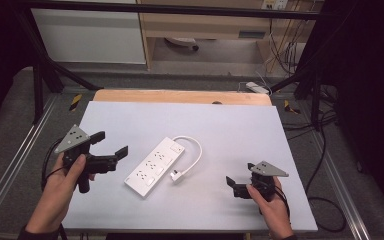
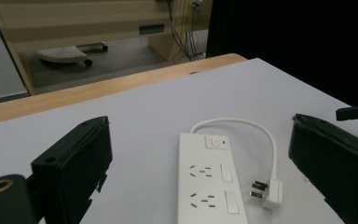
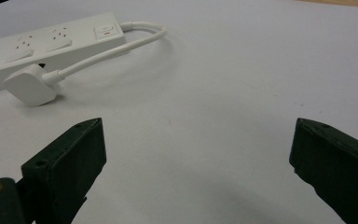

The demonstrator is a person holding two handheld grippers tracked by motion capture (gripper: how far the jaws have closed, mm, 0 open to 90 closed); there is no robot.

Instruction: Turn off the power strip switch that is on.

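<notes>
- The left gripper (image 1: 111,144) is hovering at the left side of the tabletop (image 1: 230,125), jaws spread wide and holding nothing; it is pointing right toward the power strip (image 1: 154,166), likely lining up to steady the strip's body.
- The power strip is lying flat near the middle of the tabletop, running diagonally from near-left to far-right, well apart from both grippers. In the left gripper view its socket face is turning up between the jaws, so the sockets are staying reachable from above.
- Its white cord (image 1: 195,147) is looping out from the far end and curling back, so the plug (image 1: 176,175) is resting just beside the strip's right edge, prongs toward the strip.
- The right gripper (image 1: 234,186) is waiting at the near right, jaws wide and empty, aiming left at the plug, probably the piece it is meant to take.
</notes>
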